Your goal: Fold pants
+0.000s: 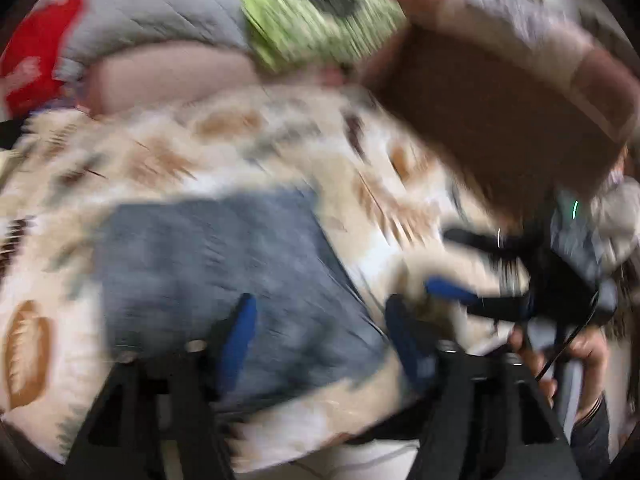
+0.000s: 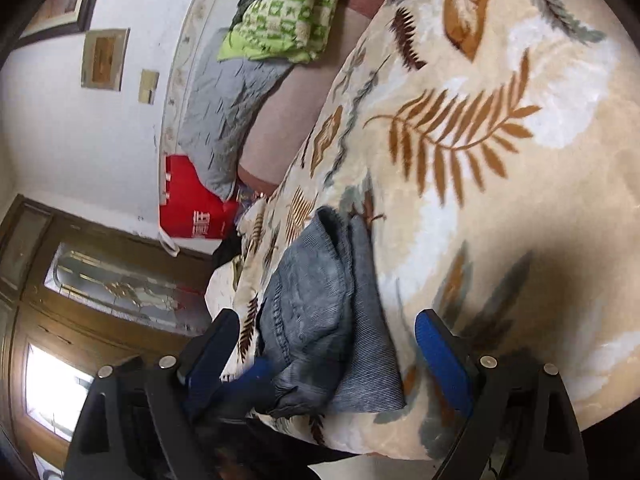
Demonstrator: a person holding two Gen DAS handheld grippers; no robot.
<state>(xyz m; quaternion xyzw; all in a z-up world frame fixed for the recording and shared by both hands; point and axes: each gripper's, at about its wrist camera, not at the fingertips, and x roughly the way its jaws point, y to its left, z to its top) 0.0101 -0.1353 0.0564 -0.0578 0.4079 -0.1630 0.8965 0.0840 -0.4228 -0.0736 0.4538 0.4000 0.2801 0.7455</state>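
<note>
The pants (image 1: 224,276) are blue-grey jeans folded into a compact bundle on the leaf-patterned blanket (image 1: 160,152). The left wrist view is badly motion-blurred. My left gripper (image 1: 320,320) is open above the bundle's near edge, holding nothing. The right gripper also shows in that view (image 1: 460,276), off to the right, held in a hand. In the right wrist view the folded pants (image 2: 320,312) lie between the spread blue fingers of my right gripper (image 2: 328,332), which is open and empty. The blanket (image 2: 500,200) fills the right side of that view.
A green checked quilt (image 2: 288,16), a grey quilt (image 2: 224,112) and a red bag (image 2: 192,204) lie at the bed's far end by the wall. A brown padded headboard (image 1: 500,112) is at the upper right. A wooden door (image 2: 80,280) stands beyond the bed edge.
</note>
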